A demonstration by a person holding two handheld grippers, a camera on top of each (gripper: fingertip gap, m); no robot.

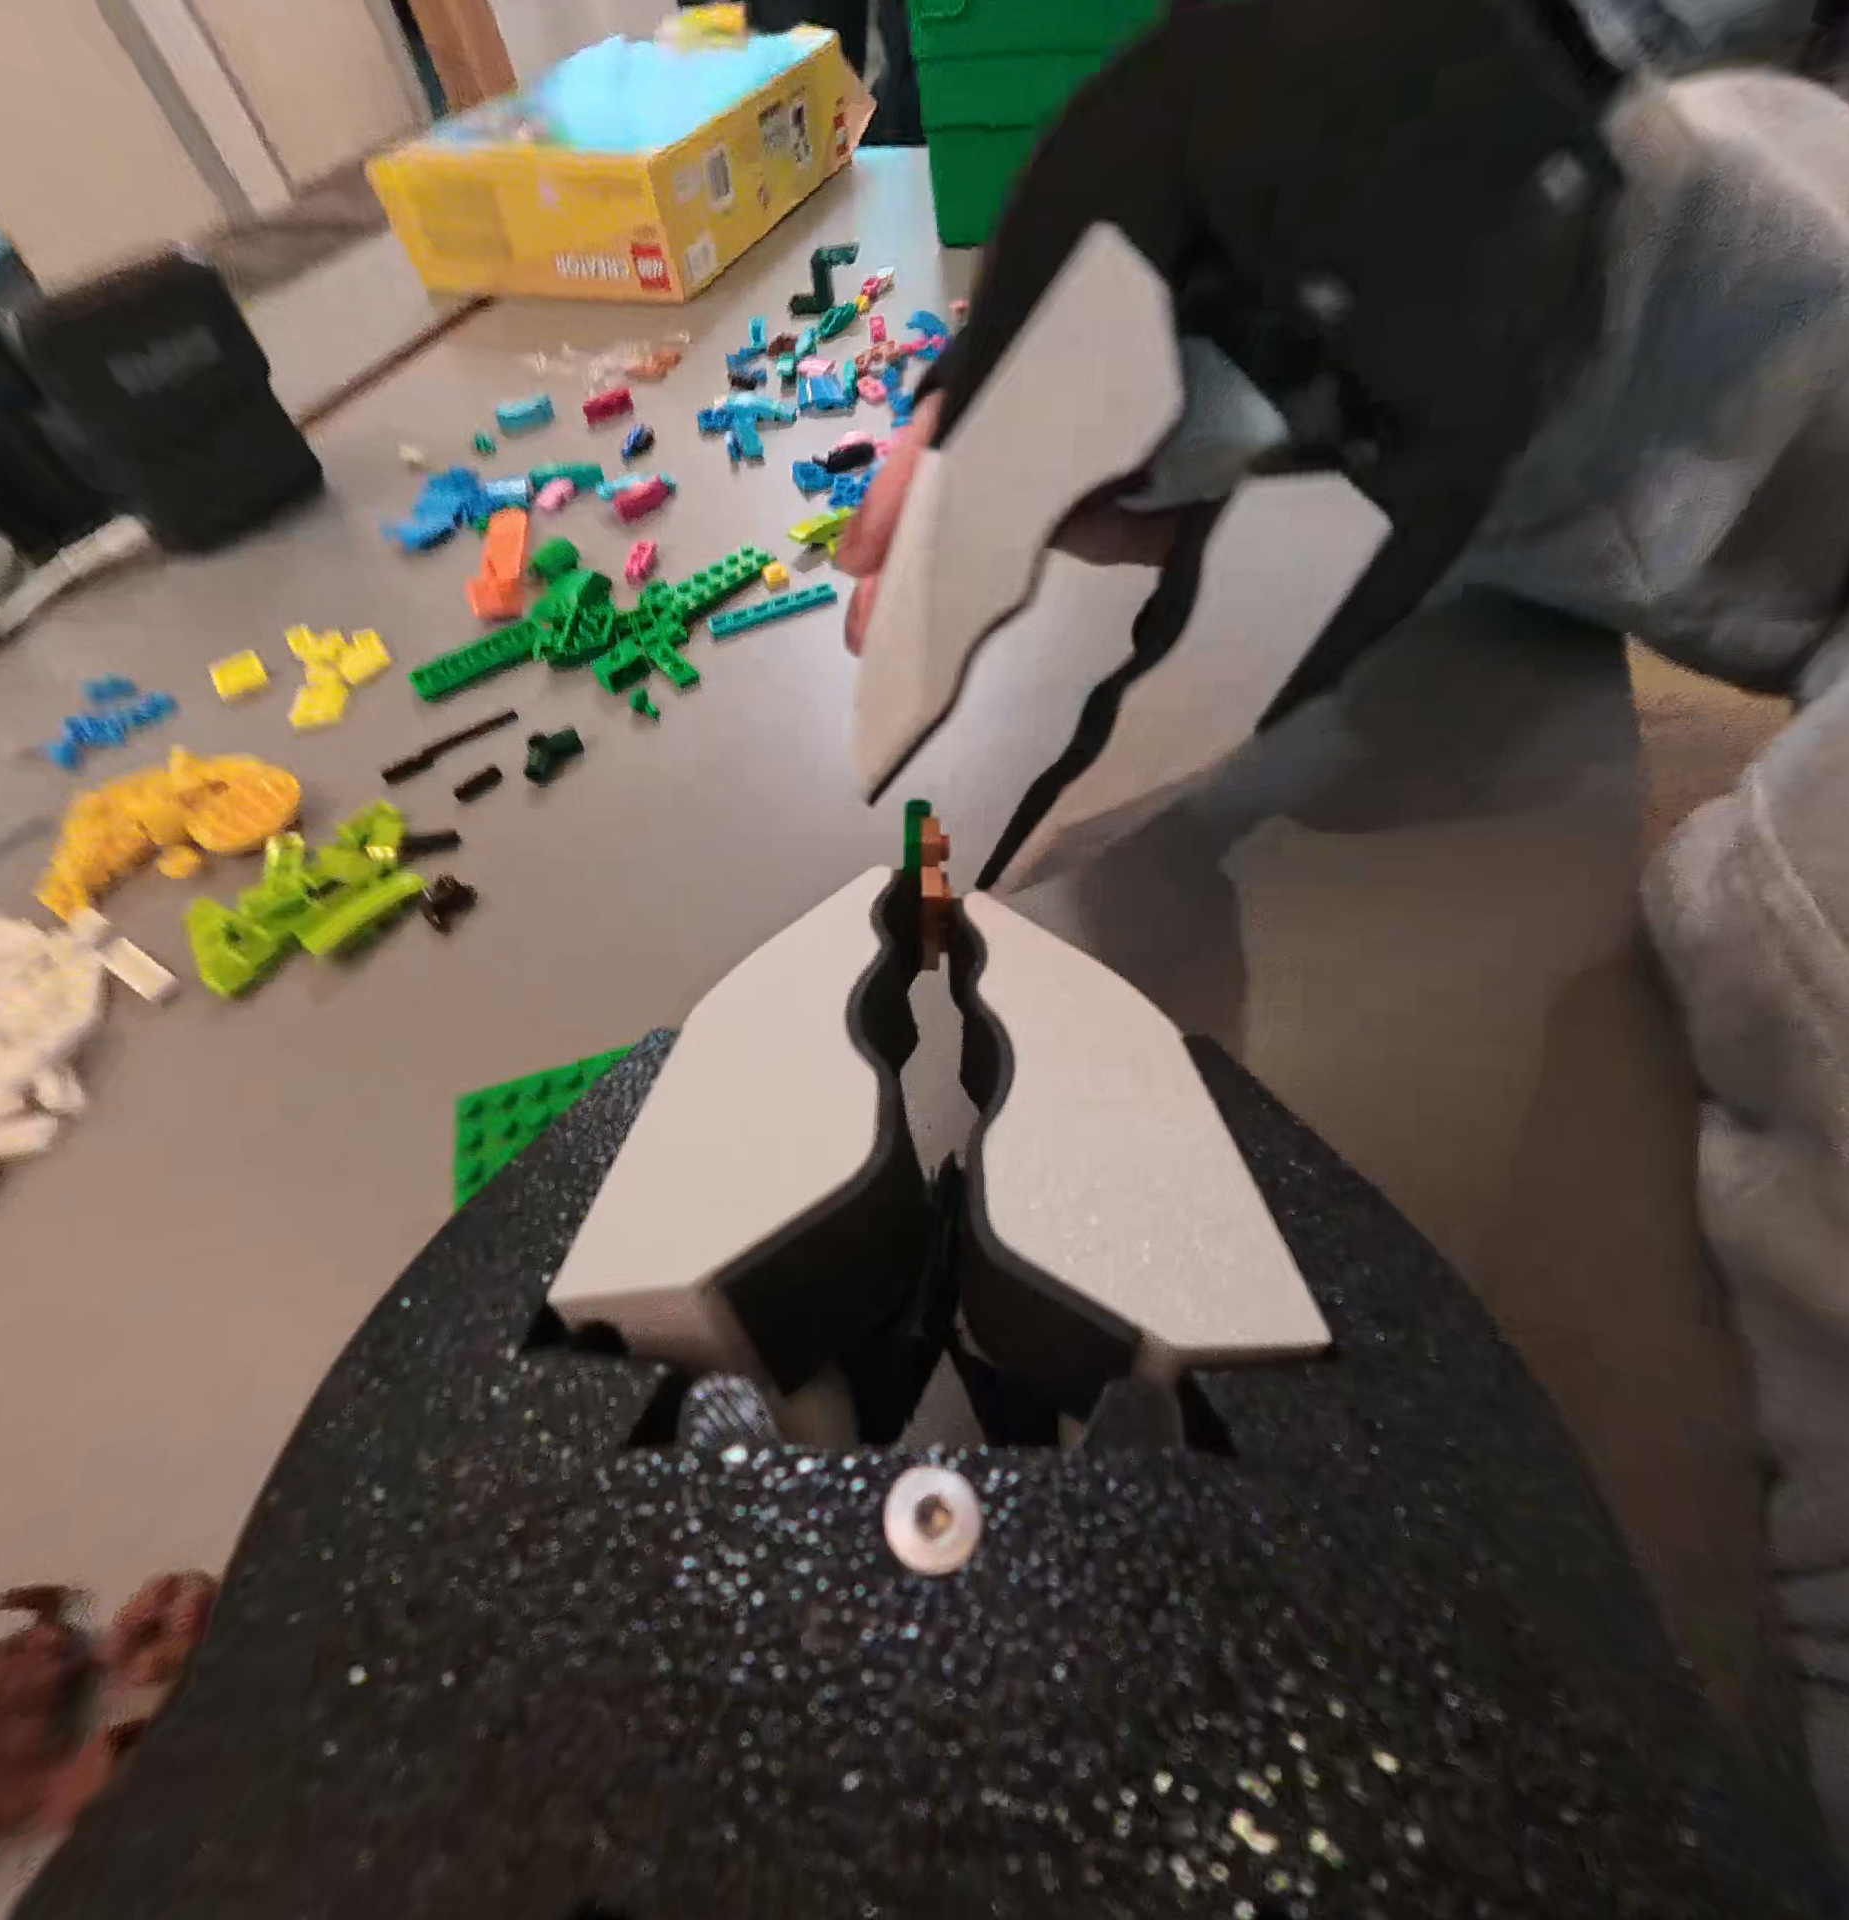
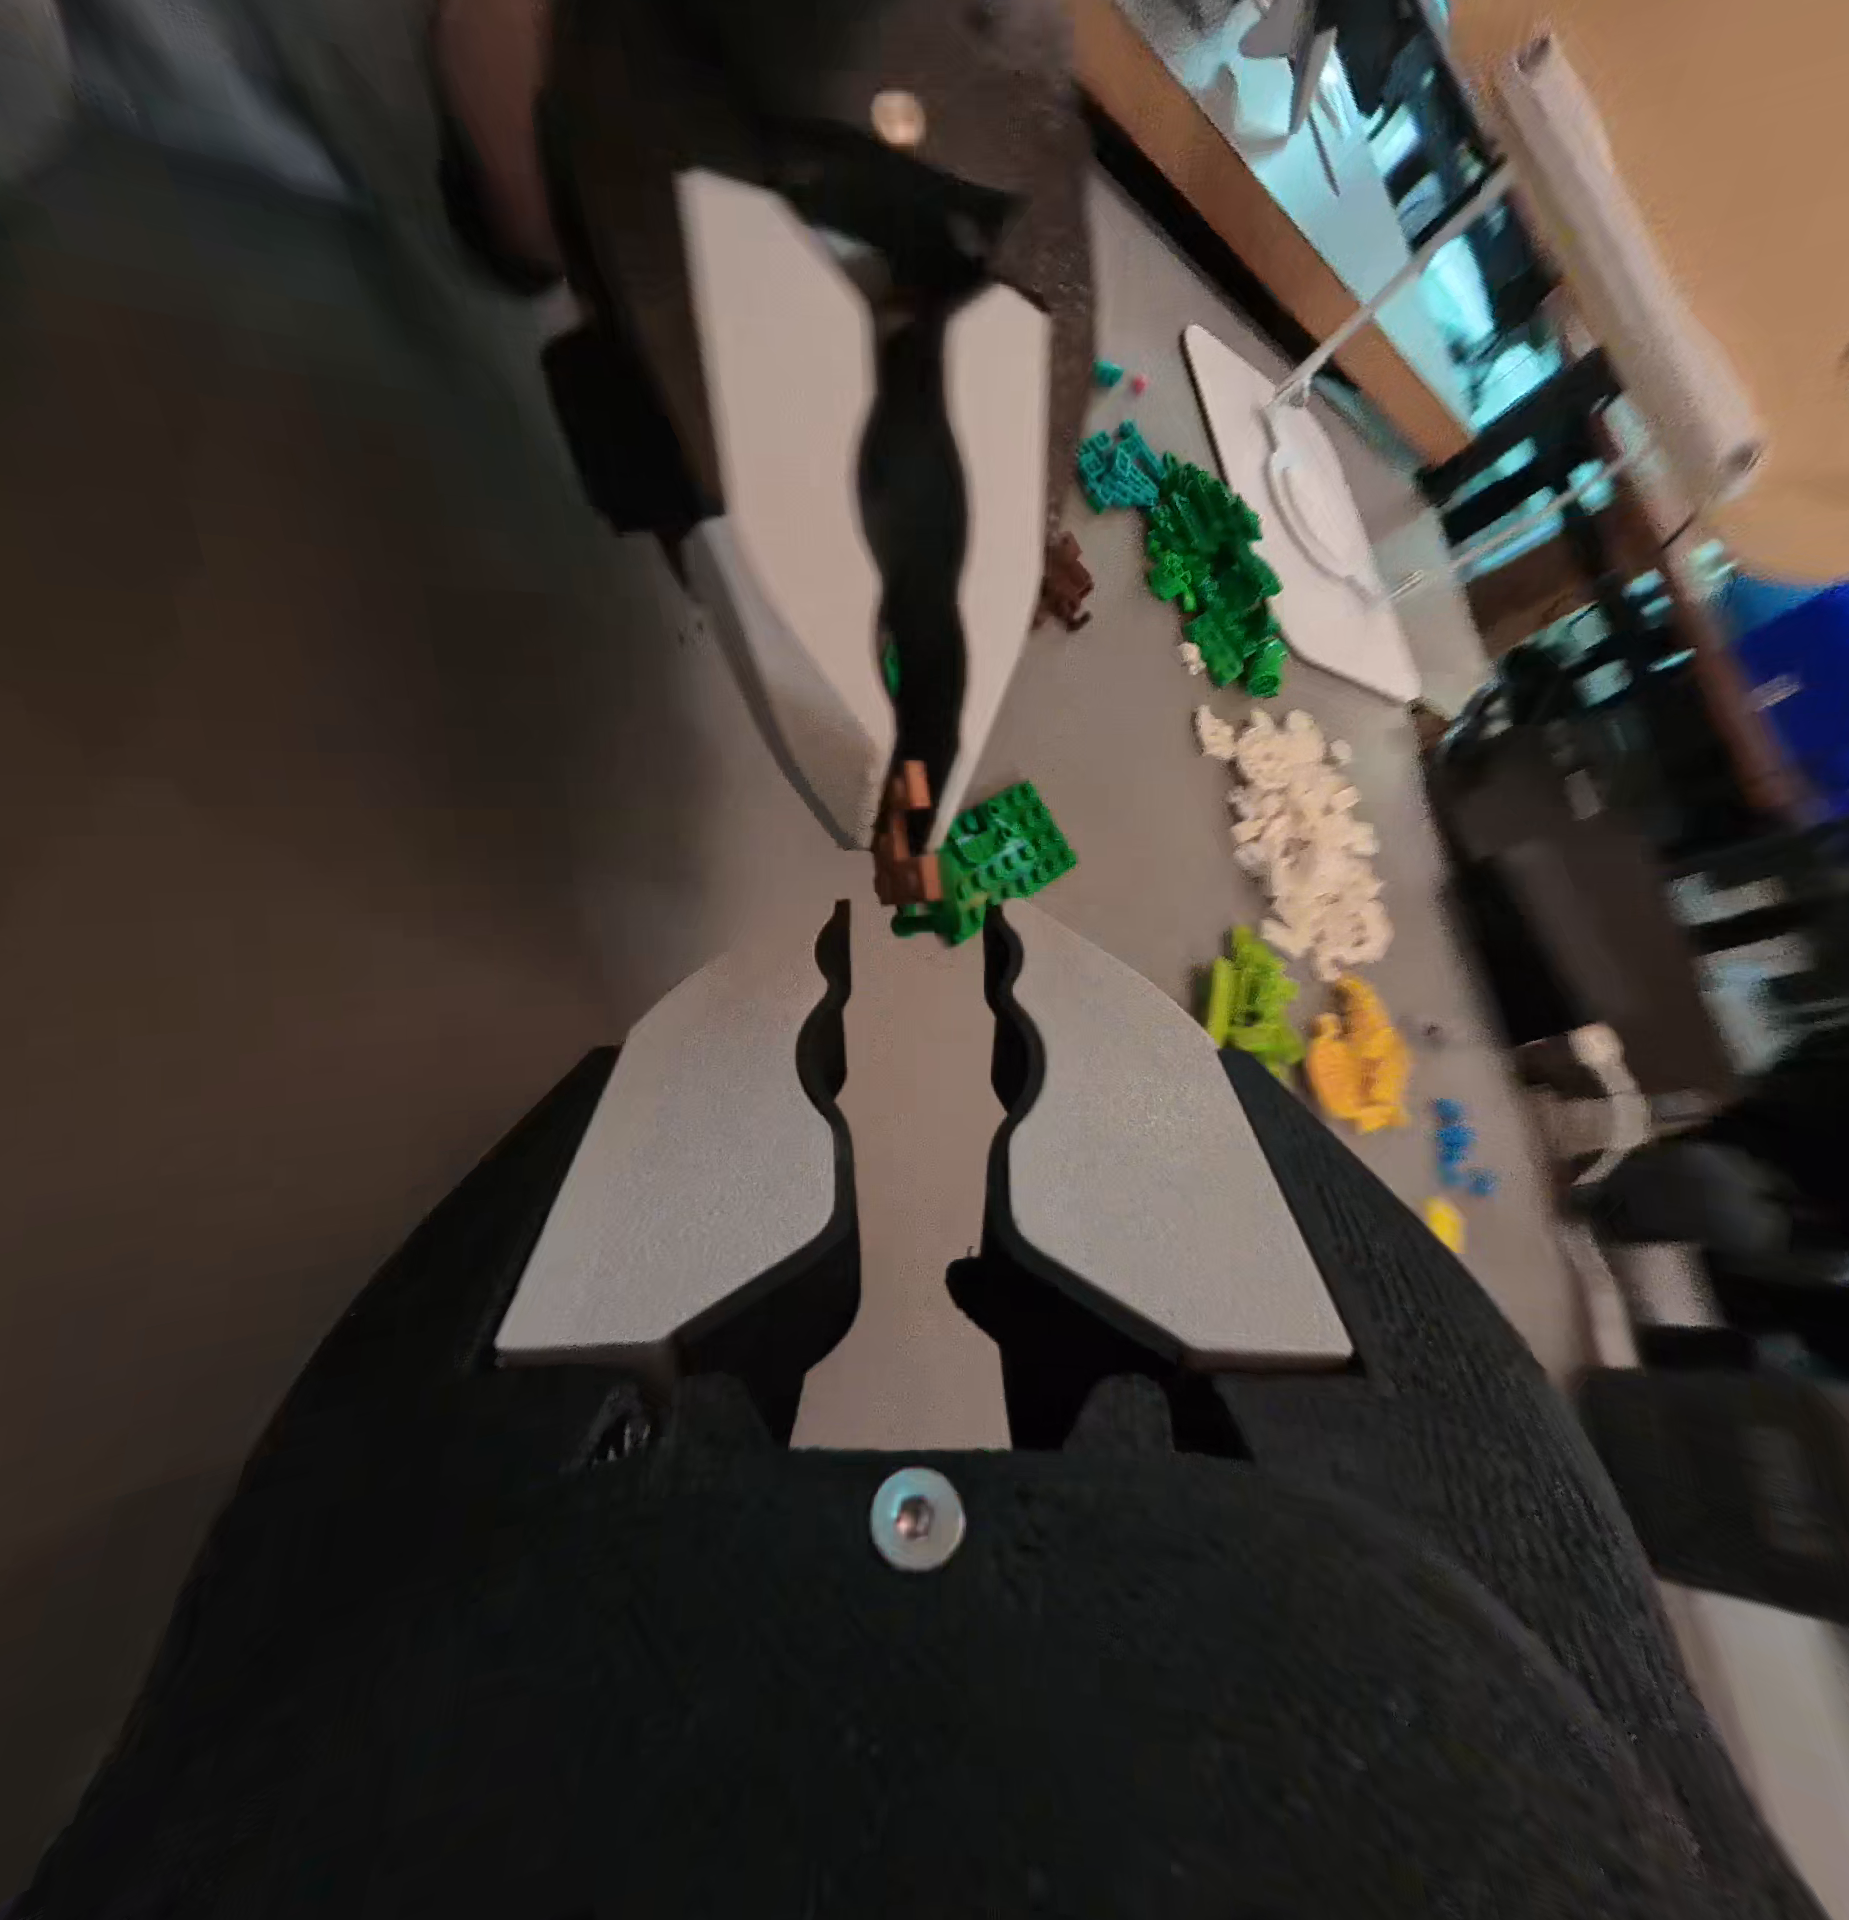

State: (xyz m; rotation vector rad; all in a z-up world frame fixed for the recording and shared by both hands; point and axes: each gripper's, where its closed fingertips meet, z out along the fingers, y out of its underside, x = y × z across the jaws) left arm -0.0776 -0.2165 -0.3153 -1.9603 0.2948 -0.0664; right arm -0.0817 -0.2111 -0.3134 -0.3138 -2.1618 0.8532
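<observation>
Left wrist view first: the left gripper (image 1: 925, 899) has its jaws nearly closed, pinching a small stack of brown plastic bricks backed by a thin green piece (image 1: 928, 883) right at the tips, both pads pressed against it. Just beyond those tips hangs the right gripper (image 1: 935, 836), jaws parted with nothing between them, clear of the brown stack. Off to the left of the jaws, the grey desk (image 1: 691, 831) carries sorted heaps of loose bricks: a dark green pile (image 1: 587, 623), a lime green pile (image 1: 296, 904), a yellow-orange pile (image 1: 172, 821), white pieces (image 1: 16, 1039), and blue and pink bits (image 1: 795, 384) farther out. A yellow cardboard box (image 1: 608, 197) sits beyond them.

Right wrist view now: the right gripper's jaws stand apart, empty, with the brown stack just ahead of the tips and a flat green studded plate (image 2: 1003, 852) beside it.
</observation>
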